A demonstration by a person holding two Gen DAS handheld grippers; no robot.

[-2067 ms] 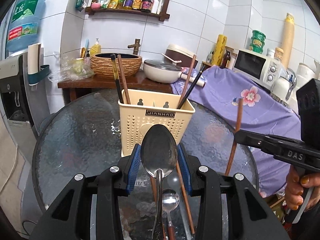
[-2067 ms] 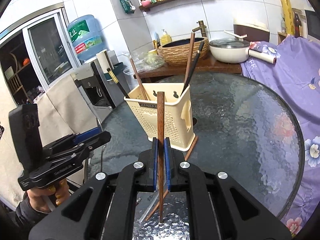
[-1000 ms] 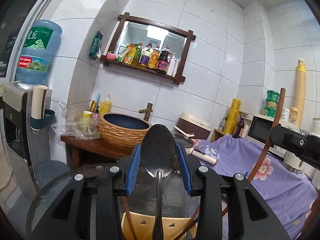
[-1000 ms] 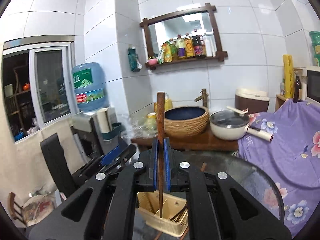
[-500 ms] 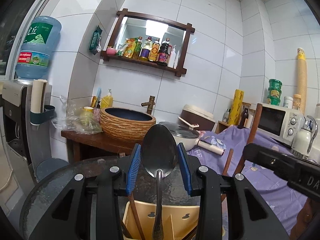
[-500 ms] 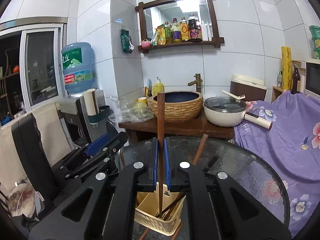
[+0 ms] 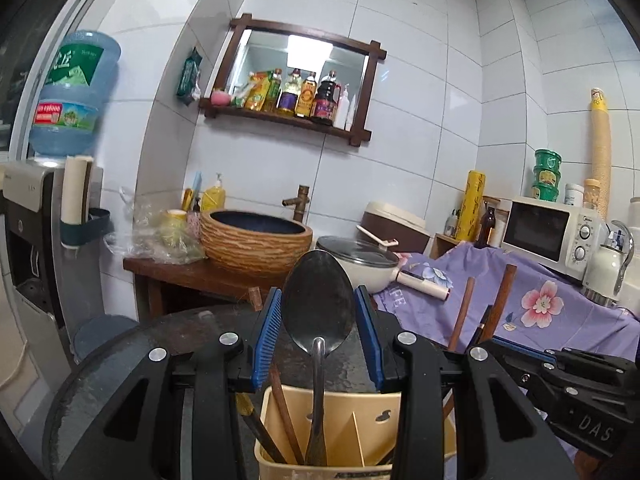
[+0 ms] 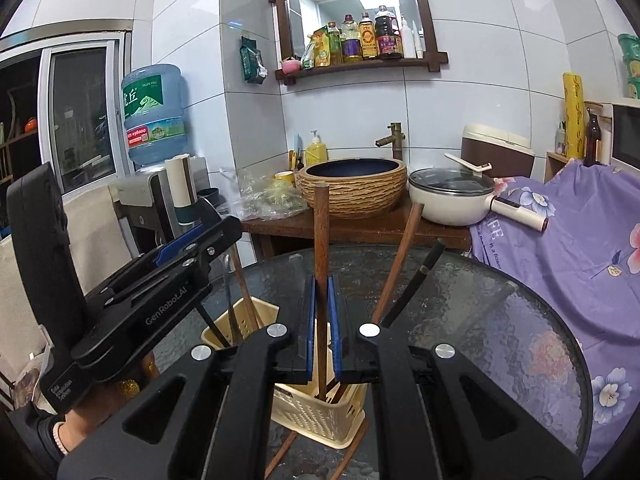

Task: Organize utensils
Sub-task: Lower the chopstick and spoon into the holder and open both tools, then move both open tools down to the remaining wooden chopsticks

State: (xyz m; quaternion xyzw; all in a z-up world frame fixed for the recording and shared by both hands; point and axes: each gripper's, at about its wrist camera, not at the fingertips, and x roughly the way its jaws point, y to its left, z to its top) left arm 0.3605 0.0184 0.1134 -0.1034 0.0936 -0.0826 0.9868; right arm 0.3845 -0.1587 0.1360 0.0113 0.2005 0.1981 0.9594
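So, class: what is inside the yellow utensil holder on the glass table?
The holder contains wooden chopsticks, a spoon's handle and a divider. Its bottom, and the utensils' lower ends, are hidden.

A round, dark textured-glass table [image 8: 500,320] carries a cream perforated utensil basket [image 8: 320,412], standing well in from its edge; what look like wooden chopsticks [image 8: 352,452] lie flat beside the basket's base.

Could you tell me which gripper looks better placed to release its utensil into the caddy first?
Probably the left gripper: its spoon handle already reaches deep inside the caddy, though the chopstick has entered too.
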